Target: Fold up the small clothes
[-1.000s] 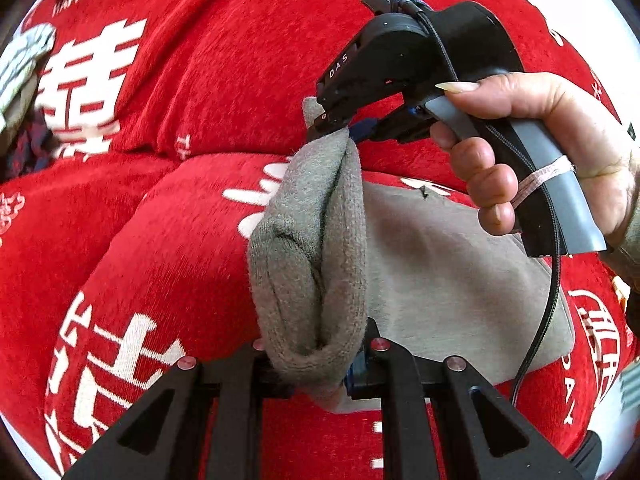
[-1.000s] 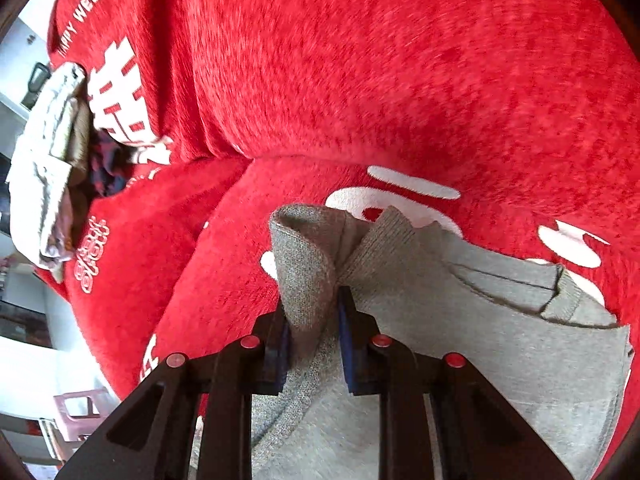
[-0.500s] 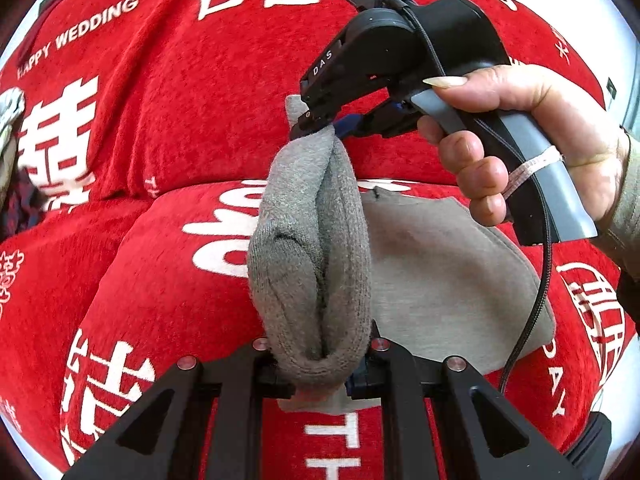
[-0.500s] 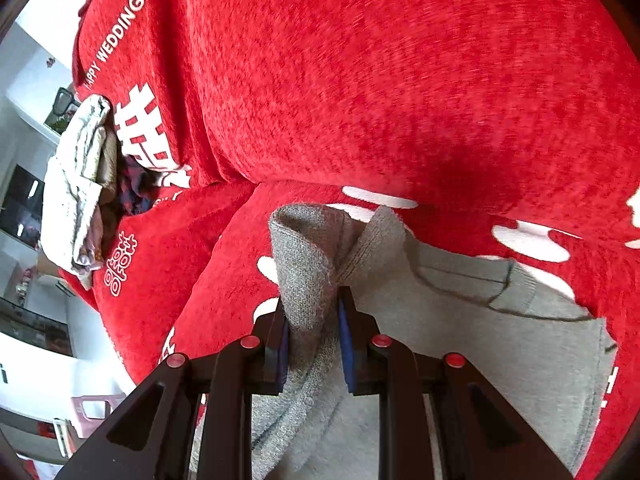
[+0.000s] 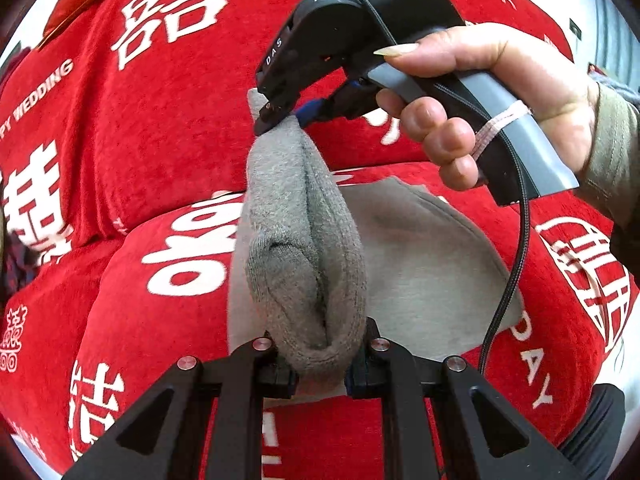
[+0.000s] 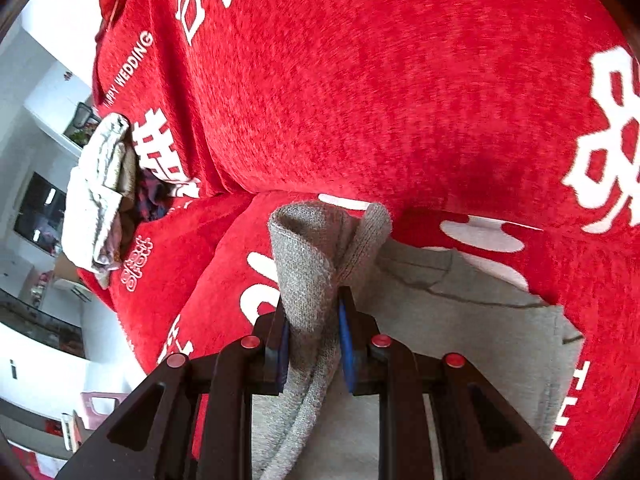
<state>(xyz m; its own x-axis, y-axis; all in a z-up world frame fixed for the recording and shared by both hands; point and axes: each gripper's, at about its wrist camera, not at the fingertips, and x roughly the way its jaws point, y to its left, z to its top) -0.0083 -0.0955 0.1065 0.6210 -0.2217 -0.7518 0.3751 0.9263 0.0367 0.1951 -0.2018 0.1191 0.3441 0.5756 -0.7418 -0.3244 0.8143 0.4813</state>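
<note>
two grippers [image 5: 320, 360], one grey garment [image 5: 424, 264], perhaps one clothes pile [image 6: 96, 192].

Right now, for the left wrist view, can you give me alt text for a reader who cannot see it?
Both grippers pinch one raised edge of a grey garment: the left gripper at the bottom of the picture, the right gripper, held in a hand, at the top. The rest of the garment lies on a red cover with white lettering.

Both tongs carried gray garment [image 5: 304, 248] edge sideways across red cover [image 5: 152, 128] (slightly higher).
</note>
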